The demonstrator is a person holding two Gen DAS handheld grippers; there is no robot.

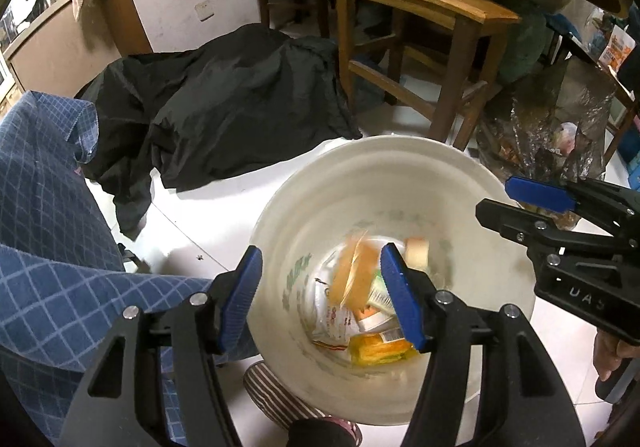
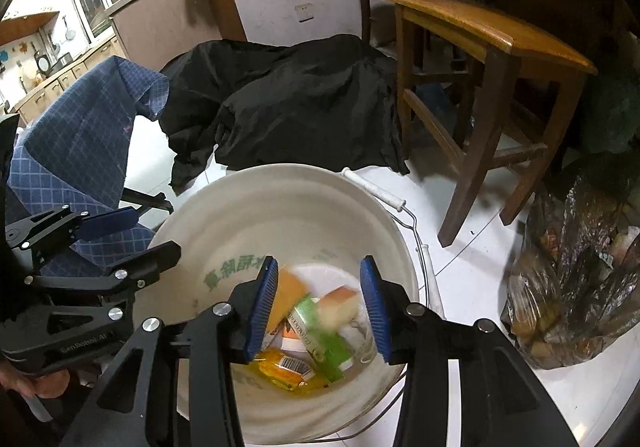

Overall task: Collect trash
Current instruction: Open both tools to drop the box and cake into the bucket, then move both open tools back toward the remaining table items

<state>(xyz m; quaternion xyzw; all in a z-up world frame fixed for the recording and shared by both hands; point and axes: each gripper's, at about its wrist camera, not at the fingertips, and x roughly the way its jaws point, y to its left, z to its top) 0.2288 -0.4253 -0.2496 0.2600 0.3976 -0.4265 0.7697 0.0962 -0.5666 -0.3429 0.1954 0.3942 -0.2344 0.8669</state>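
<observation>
Left of the bucket (image 1: 280, 231), the left gripper (image 1: 320, 295) tilts down over its rim, jaws spread, empty. The right gripper (image 2: 320, 303) likewise, over the middle. Wrappers (image 2: 320, 339) (orange, green, blurred) lie inside.

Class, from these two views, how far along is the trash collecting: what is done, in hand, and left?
Done: wrappers and cartons lie in the white bucket. In hand: nothing; the left gripper and right gripper are open over the bucket, with blurred orange pieces beneath. Left: no loose trash shows on the floor.
</observation>
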